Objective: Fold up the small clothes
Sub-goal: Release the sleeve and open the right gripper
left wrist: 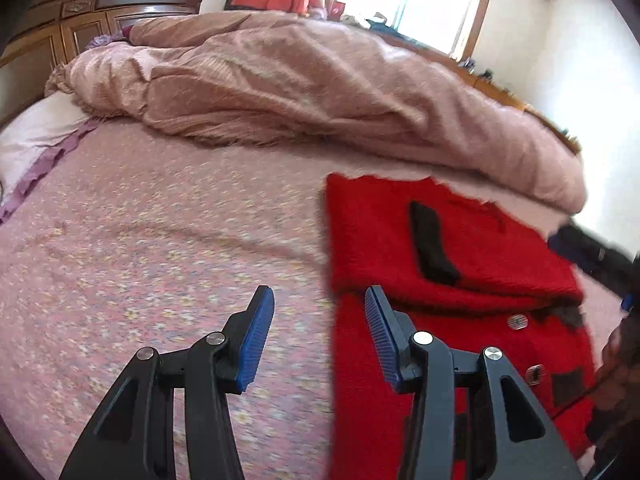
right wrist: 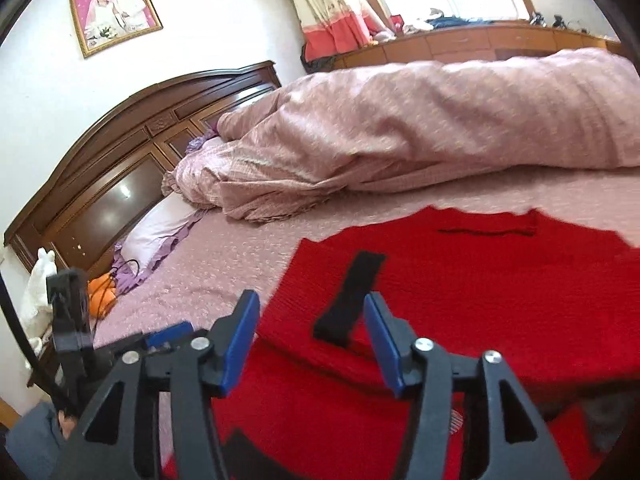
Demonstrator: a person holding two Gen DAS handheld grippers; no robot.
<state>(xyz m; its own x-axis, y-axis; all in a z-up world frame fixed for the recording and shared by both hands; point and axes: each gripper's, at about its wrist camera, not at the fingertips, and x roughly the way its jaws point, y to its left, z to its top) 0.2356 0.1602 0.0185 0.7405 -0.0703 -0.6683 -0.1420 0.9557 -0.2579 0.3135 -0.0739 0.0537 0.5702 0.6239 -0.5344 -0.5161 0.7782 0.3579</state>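
A: Where's the red sweater (left wrist: 460, 248)?

B: On the bed (left wrist: 160, 260), partly folded, just before the heaped pink duvet (left wrist: 320, 92). Carved headboard (right wrist: 100, 168) beyond; wedding portrait (right wrist: 114, 12) above.

A: Fingers?

B: Left gripper (left wrist: 320, 336), right gripper (right wrist: 310, 340): both spread, holding nothing.

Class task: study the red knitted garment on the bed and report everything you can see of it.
The red garment is a fuzzy knit with black rectangular patches and metallic buttons. It lies on the pink floral bedspread, its upper part folded over the lower, leaving a thick crease. Both the left gripper and right gripper hover open above it, holding nothing. The rumpled duvet lies behind.
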